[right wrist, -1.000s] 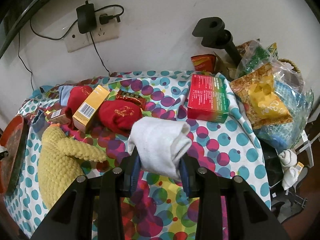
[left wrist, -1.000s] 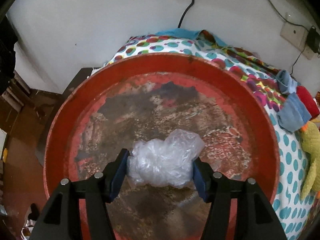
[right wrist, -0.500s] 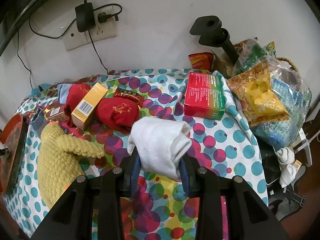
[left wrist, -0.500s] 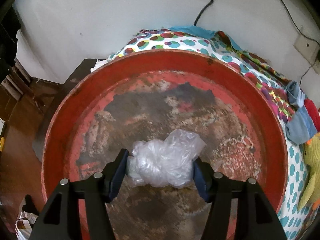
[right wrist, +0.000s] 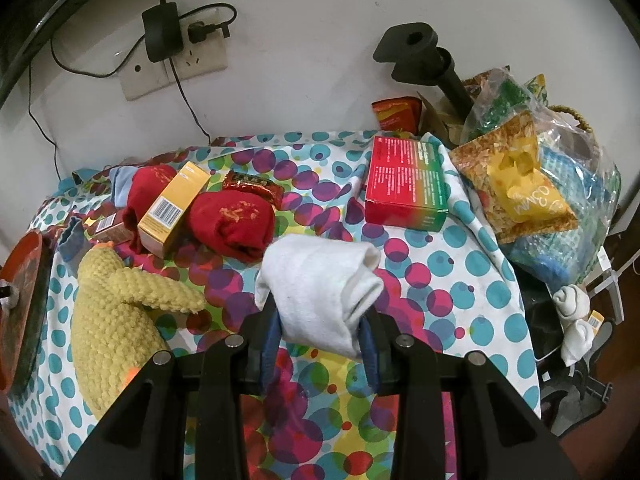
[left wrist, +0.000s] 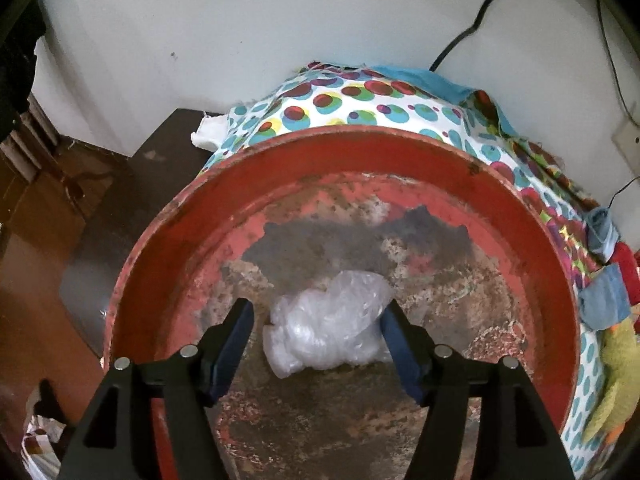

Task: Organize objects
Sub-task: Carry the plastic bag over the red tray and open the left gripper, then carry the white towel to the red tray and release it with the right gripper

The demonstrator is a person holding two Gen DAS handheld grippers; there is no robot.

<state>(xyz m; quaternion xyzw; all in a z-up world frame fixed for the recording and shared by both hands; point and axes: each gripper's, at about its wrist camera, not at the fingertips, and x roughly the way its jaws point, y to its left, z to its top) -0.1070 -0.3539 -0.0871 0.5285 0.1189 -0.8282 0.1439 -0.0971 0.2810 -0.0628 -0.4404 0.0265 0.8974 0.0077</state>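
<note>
Plastic wad point(left wrist: 330, 322): in red tray point(left wrist: 532, 240), left gripper point(left wrist: 318, 334) jaws just opening, left pad clear. White sock point(right wrist: 320, 284): clamped in right gripper point(right wrist: 320, 336), unplaced. Red socks point(right wrist: 232, 224), boxes point(right wrist: 408, 190) unsorted.

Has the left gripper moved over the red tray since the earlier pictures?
Yes. The left gripper has shifted leftward across the red tray; its jaws have just been opening around the plastic bag.

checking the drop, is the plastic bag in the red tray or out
In: the plastic bag lies on the red tray's worn floor, inside its rim.
</note>
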